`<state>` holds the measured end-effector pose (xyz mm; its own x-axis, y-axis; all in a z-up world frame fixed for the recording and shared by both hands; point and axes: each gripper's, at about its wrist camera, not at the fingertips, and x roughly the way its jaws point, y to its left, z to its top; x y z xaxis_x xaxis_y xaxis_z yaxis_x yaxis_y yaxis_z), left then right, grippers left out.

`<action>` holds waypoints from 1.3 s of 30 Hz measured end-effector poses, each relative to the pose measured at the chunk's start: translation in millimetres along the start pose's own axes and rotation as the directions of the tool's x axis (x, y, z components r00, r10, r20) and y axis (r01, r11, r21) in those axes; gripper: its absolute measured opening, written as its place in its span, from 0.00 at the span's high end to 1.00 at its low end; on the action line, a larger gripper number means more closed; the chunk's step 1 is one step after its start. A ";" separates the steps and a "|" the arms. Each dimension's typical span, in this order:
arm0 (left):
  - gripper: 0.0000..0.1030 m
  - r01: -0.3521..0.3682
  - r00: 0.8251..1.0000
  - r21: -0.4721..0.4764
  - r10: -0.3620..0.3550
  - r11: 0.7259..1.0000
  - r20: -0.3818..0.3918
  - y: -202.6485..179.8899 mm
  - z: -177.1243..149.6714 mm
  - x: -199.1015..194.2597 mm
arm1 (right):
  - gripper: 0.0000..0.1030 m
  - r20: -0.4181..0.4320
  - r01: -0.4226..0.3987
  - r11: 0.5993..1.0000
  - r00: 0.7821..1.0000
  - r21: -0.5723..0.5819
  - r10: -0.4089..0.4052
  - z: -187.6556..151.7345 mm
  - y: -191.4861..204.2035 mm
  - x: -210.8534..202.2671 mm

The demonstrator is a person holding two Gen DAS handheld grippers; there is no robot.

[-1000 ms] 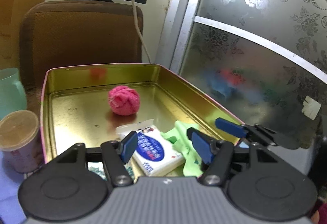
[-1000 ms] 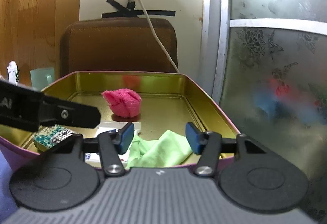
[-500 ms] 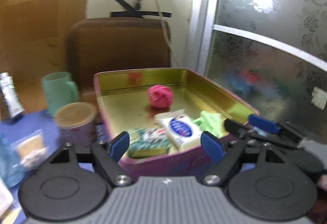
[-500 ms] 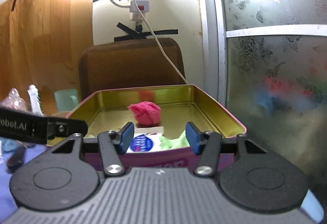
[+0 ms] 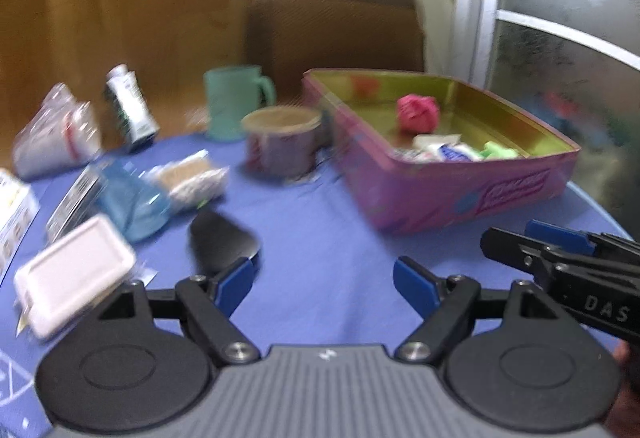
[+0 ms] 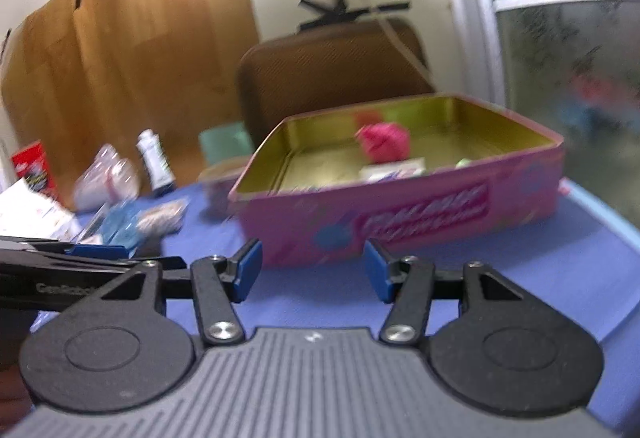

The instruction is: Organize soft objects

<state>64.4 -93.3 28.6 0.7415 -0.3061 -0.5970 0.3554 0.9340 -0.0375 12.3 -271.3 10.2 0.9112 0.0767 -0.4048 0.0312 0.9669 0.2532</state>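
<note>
We see our left gripper point(image 5: 324, 280) hanging over the blue surface point(image 5: 320, 222) with its blue pads spread apart and nothing between them. Our right gripper point(image 6: 313, 270) is likewise apart and empty, low over the same surface just in front of the pink tin point(image 6: 400, 214).

From the left wrist view the pink tin sits at about two o'clock, its gold inside open to us. Inside it, a pink cloth ball point(image 5: 417, 114) rests toward the far end, with a white and blue packet point(image 5: 444, 150) and a green cloth point(image 5: 500, 151) lying nearer the front wall. The right wrist view shows the same ball at twelve o'clock, behind the tin's front wall.

At eleven o'clock in the left view a paper cup point(image 5: 282, 146) stands just beside the tin, with a teal mug point(image 5: 232, 100) behind it. Farther round, at nine to ten o'clock, lie a blue plastic bag point(image 5: 132, 202), a clear packet of something pale point(image 5: 192, 178) and a white rectangular box point(image 5: 72, 274), all blurred. A dark flat object point(image 5: 220, 240) lies just beyond our left pad. A brown chair back point(image 5: 336, 34) stands behind the surface.
</note>
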 end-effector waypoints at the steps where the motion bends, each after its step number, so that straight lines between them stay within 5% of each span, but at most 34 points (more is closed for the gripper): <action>1: 0.22 -0.011 1.000 -0.002 0.011 1.000 -0.005 4.7 -3.5 0.1 | 0.43 -0.016 -0.013 1.000 1.000 0.002 0.013 -2.0 2.9 2.0; 14: 0.21 -0.101 0.994 -0.043 0.099 0.994 -0.039 55.6 -33.6 -4.2 | 0.40 -0.144 -0.084 0.996 0.986 -0.004 0.083 -24.2 36.5 22.2; 18: 0.12 -0.117 0.993 -0.049 0.115 0.992 -0.035 66.9 -34.6 -2.2 | 0.39 -0.153 -0.083 0.996 0.985 -0.015 0.080 -27.1 44.1 23.4; 39: 0.10 -0.156 0.987 -0.057 0.155 0.986 -0.036 68.6 -35.8 0.0 | 0.33 -0.150 -0.072 0.996 0.987 -0.049 0.064 -32.3 50.4 23.8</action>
<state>68.4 -22.7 -2.6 0.7666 -0.1513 -0.6240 0.2022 0.9793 0.0109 22.3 -212.9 -15.0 0.8394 0.1741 -0.5149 -0.0549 0.9696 0.2383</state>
